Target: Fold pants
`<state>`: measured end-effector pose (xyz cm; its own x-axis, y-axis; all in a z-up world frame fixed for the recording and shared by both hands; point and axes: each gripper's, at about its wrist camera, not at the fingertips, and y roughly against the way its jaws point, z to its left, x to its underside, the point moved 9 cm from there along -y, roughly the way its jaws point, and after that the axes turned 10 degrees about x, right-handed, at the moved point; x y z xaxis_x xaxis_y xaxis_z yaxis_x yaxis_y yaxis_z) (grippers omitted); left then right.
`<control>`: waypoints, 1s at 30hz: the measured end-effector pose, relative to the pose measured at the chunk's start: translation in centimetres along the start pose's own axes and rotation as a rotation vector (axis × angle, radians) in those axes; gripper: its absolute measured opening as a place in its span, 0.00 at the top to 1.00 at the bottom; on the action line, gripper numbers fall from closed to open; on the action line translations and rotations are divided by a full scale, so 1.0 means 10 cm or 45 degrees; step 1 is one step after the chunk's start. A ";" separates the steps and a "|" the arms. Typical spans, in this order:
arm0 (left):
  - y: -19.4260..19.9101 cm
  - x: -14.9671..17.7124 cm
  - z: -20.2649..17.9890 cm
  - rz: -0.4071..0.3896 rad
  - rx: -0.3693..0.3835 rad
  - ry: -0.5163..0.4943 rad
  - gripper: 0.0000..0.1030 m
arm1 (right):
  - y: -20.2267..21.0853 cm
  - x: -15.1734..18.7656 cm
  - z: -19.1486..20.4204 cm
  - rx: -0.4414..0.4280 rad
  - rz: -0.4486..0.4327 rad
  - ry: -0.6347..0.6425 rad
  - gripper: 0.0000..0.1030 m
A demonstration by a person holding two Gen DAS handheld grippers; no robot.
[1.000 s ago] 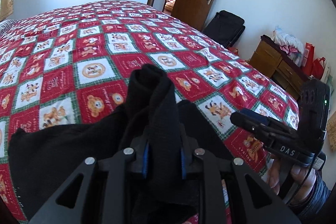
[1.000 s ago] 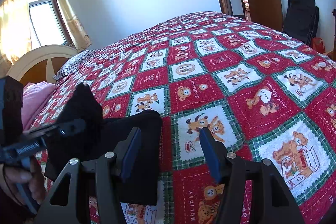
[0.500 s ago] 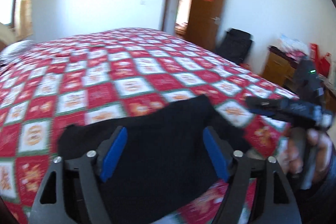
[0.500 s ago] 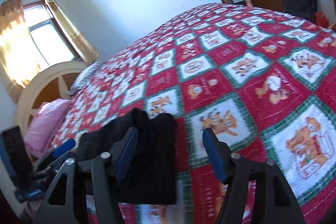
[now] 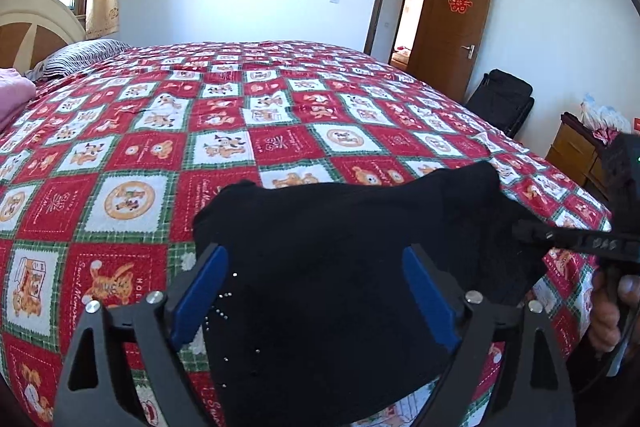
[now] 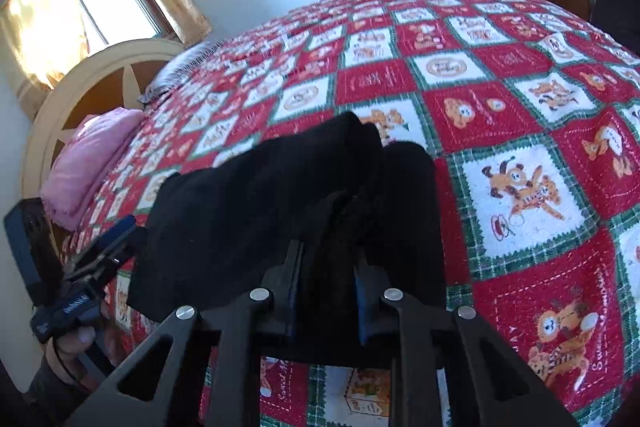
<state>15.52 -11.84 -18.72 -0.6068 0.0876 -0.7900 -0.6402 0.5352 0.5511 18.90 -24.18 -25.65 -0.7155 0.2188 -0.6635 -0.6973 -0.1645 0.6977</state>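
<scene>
The black pants (image 5: 344,259) lie folded near the front edge of the red patchwork quilt (image 5: 280,139). My left gripper (image 5: 313,251) hovers over their near left part. Its jaws are opening wide, and the blue pads (image 5: 200,291) stand apart from the cloth. In the right wrist view my right gripper (image 6: 328,267) is closing on a bunched fold of the pants (image 6: 260,195), with the pads pressing the fabric. In the left wrist view the right gripper (image 5: 524,229) sits at the pants' right edge. The left gripper (image 6: 124,229) shows at the pants' left side.
A pink pillow (image 6: 88,163) and a striped pillow (image 5: 76,57) lie by the headboard (image 6: 100,87). Beyond the bed's right side stand a black suitcase (image 5: 504,99), a wooden dresser (image 5: 572,151) and an open brown door (image 5: 452,27).
My left gripper let go of the raised fold and opened wide; the pants now lie flat. My right gripper, open before, moved onto the pants' right edge and closed on it.
</scene>
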 end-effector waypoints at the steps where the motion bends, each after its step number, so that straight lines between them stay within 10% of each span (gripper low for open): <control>1: 0.02 -0.01 0.02 -0.008 -0.009 0.003 0.07 | 0.05 -0.02 0.00 -0.006 -0.017 0.006 0.83; 14: -0.14 0.19 0.14 0.074 -0.038 0.023 0.02 | 0.04 0.15 -0.53 0.040 0.064 -0.095 0.82; 20: -0.06 0.11 0.14 0.036 -0.063 0.018 0.02 | 0.29 -0.10 -0.56 0.229 -0.114 -0.063 0.60; 27: -0.08 0.09 0.02 0.048 -0.079 -0.052 0.02 | 0.21 -0.42 0.19 -0.064 -0.192 0.056 0.42; 30: -0.10 0.11 0.02 0.064 -0.082 -0.064 0.02 | -0.08 -0.44 0.24 -0.025 -0.139 0.061 0.42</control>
<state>15.57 -12.12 -20.18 -0.6155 0.1564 -0.7725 -0.6395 0.4738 0.6054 22.73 -22.66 -22.64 -0.6362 0.1903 -0.7476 -0.7715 -0.1613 0.6155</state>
